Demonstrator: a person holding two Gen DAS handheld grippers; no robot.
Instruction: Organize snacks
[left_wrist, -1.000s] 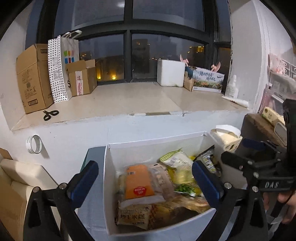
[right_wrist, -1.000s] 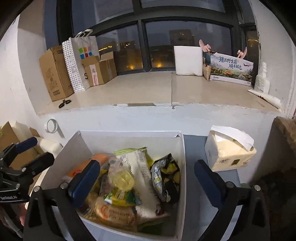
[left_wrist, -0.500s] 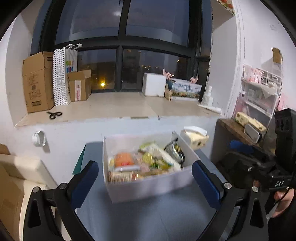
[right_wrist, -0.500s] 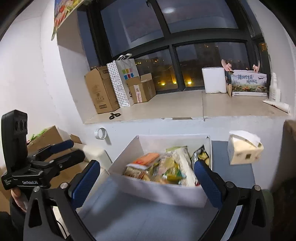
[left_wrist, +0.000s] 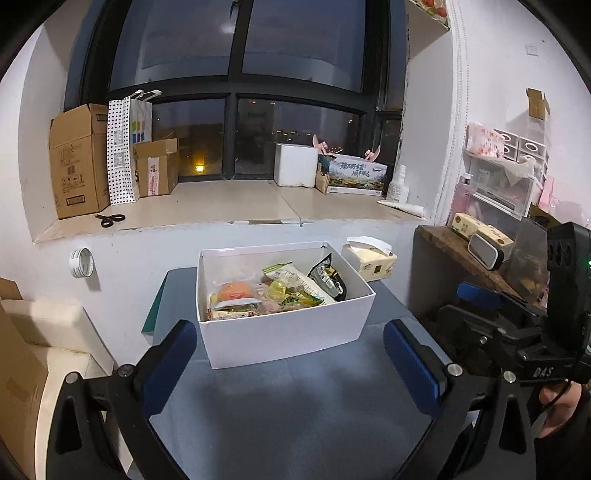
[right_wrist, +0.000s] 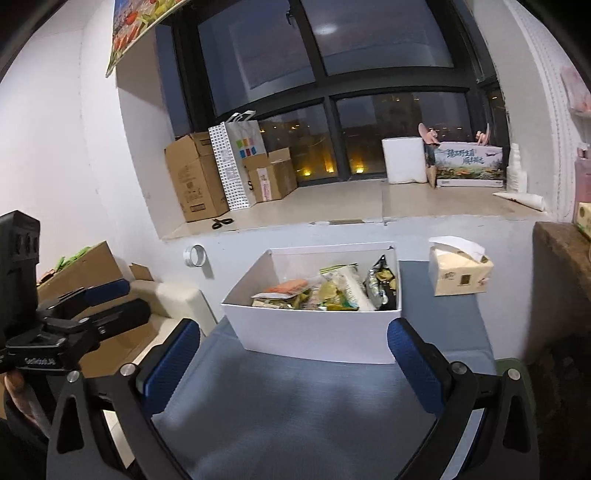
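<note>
Well apart from white snack box (left_wrist: 284, 332), both grippers spread empty, left gripper (left_wrist: 291, 363), right gripper (right_wrist: 293, 365).

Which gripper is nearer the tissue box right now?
Right. The right gripper sits in front of the white snack box, tissue box ahead to its right; the left gripper is farther left.

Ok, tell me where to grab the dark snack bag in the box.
Grip the dark snack bag by its raised top edge, coming from above: it stands propped against the right wall of the white box, and that wall blocks the side.
</note>
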